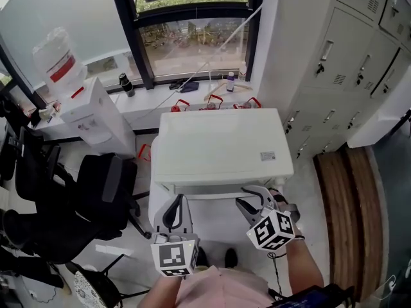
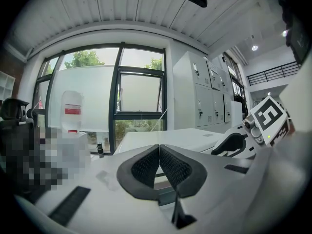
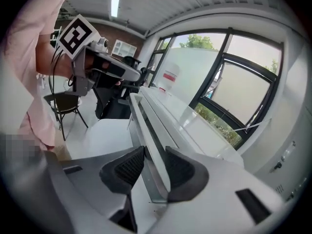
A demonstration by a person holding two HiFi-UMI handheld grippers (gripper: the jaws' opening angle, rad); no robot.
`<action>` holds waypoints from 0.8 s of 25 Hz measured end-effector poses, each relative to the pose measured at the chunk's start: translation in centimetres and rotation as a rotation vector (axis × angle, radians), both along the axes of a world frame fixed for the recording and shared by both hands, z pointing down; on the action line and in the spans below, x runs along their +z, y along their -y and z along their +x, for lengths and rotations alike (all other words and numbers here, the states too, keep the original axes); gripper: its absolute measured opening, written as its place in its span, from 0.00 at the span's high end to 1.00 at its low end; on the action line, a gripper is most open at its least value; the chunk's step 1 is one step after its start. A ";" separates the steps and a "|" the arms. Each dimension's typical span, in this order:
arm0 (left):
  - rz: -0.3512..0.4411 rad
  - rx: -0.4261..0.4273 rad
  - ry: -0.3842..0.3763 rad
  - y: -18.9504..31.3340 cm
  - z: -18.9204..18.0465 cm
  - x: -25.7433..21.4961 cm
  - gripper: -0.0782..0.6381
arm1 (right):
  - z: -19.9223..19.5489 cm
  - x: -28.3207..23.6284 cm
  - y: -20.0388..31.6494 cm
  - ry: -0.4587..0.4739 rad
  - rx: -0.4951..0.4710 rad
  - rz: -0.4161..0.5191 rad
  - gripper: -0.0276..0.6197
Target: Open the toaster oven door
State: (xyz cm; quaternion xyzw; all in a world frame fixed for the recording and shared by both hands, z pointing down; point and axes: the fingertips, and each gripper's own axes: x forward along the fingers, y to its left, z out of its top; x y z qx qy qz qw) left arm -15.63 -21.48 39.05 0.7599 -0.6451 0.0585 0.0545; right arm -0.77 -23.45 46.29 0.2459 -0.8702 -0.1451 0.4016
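The white toaster oven (image 1: 221,147) sits in front of me, seen from above in the head view, its door facing me. Its door handle (image 3: 146,130) is a long pale bar along the front top edge. My right gripper (image 3: 155,167) has this bar between its black pads and is shut on it near the right end (image 1: 255,199). My left gripper (image 1: 176,204) hangs to the left in front of the oven. It is shut with nothing in it, its pads (image 2: 146,165) meeting at the tips.
A black office chair (image 1: 96,194) stands close on the left, with a water dispenser (image 1: 90,111) behind it. Grey lockers (image 1: 347,63) line the right side. A window sill (image 1: 154,101) with a dark bottle (image 1: 126,84) runs behind the oven.
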 end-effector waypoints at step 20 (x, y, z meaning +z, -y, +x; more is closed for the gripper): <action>-0.025 0.017 0.020 -1.9 0.7 1.1 0.87 | 0.5 1.6 -5.3 -0.065 -0.059 -0.048 0.80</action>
